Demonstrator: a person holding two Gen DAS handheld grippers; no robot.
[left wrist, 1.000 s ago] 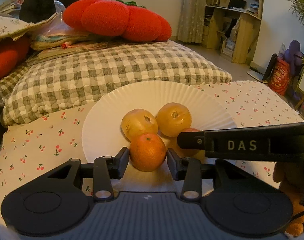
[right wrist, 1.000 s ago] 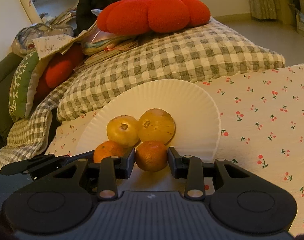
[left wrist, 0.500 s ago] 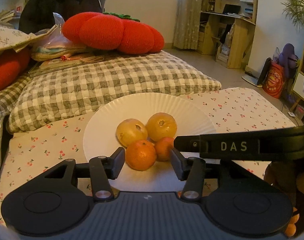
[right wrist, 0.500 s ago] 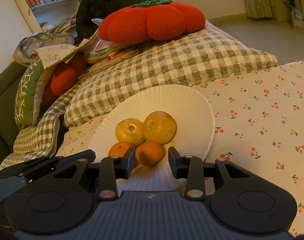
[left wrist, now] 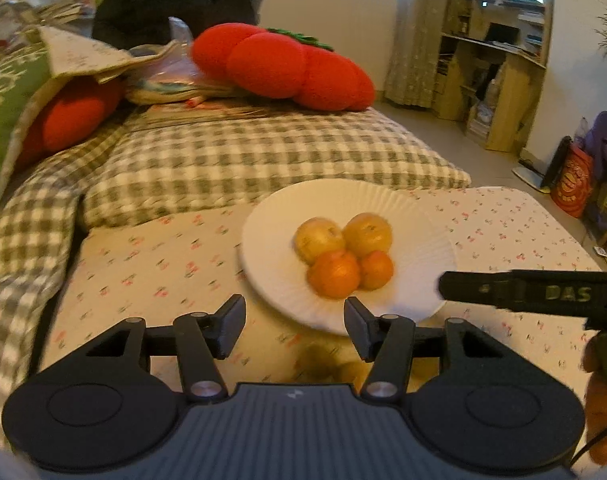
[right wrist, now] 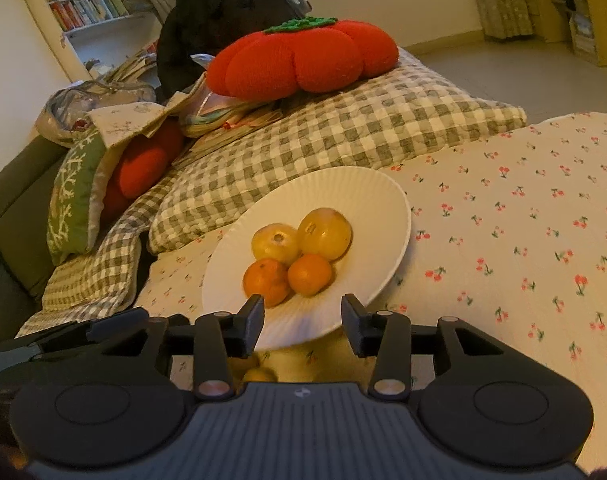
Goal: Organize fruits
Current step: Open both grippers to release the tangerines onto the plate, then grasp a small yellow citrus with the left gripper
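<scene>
Four fruits sit bunched at the middle of the white fluted plate [right wrist: 387, 208]: two yellow apples [right wrist: 275, 242] at the back, touching each other, and two tangerines [right wrist: 309, 274] in front, pressed against them and against each other. In my left view the same cluster [left wrist: 345, 254] lies on the plate [left wrist: 423, 216], a little blurred.

My left gripper [left wrist: 293, 322] hovers just short of the plate's near rim, jaws spread wide with nothing between them. My right gripper [right wrist: 301, 322] hangs over the near rim, jaws also wide and empty; the left fingertip [right wrist: 253, 314] overlaps the nearer tangerine in the picture, though I cannot tell if it touches. In my left view the right gripper's finger [left wrist: 523, 290] reaches in from the right.

The plate rests on a cherry-print cloth [right wrist: 523, 220]. Behind it lies a gray checked cushion [right wrist: 363, 128], with a red tomato-shaped pillow [right wrist: 303, 60] on top.
</scene>
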